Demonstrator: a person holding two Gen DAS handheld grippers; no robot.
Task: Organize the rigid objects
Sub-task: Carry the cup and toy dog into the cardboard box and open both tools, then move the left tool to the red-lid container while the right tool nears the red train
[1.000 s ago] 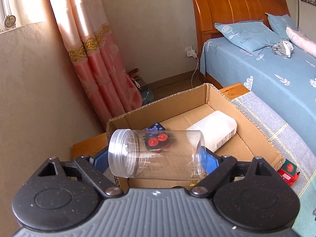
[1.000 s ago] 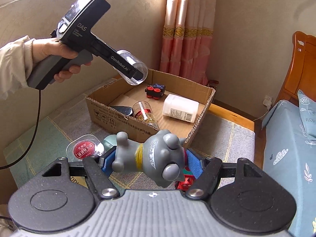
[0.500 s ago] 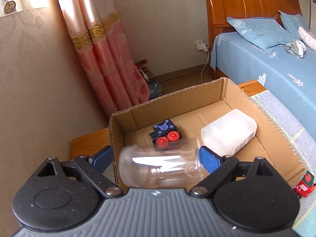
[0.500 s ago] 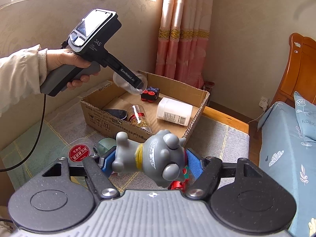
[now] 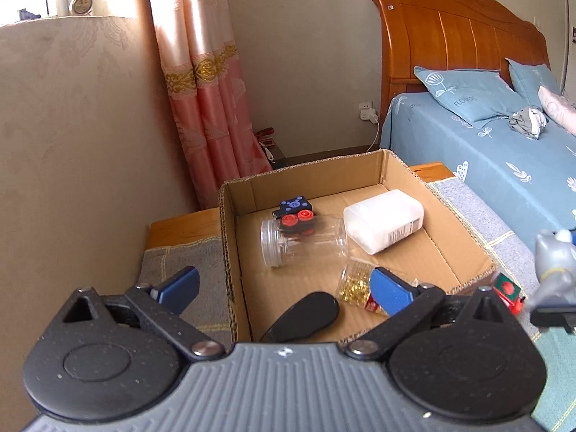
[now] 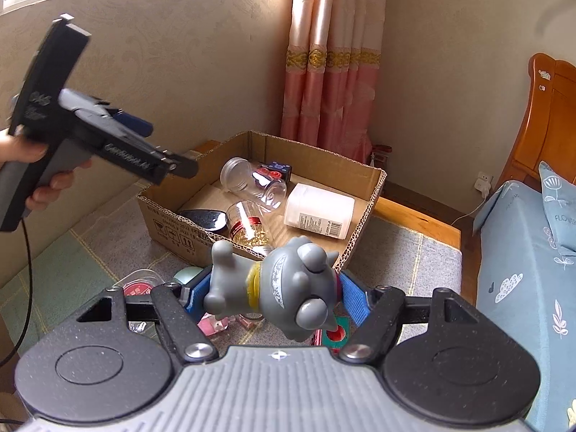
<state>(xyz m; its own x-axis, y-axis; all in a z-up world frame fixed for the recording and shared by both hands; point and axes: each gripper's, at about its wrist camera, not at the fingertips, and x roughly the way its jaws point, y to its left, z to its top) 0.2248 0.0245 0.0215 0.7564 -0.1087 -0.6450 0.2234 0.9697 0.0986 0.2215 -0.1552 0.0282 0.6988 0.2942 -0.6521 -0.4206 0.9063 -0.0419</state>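
My left gripper (image 5: 284, 288) stands with its jaws wide apart; they have just been opening, and nothing is between the blue pads. It hangs over the near left corner of the cardboard box (image 5: 403, 165).

The clear plastic jar (image 5: 302, 241) lies on its side on the box floor. Its long axis runs left to right in the left wrist view, with the open threaded mouth pointing left toward the box's left wall and the base pointing right, just beside the white plastic bottle (image 5: 383, 219). The bottle also lies on its side. Behind the jar, partly seen through it, sits a small toy vehicle (image 5: 295, 212) with red wheels and a blue top.

My right gripper (image 6: 268, 297) is clamped on a grey figurine (image 6: 277, 291), both blue pads pressing its sides. The figurine lies crosswise between the pads, head toward the right pad, legs toward the left.

The left wrist view shows a black oval object (image 5: 306, 315) and a small jar of gold bits (image 5: 356, 282) near the box's front wall. The right wrist view alone shows the hand (image 6: 21, 158) holding the left gripper's handle, the printed front wall of the box, and a red-lidded container (image 6: 138, 284) on the checked cloth (image 6: 414, 252) outside the box
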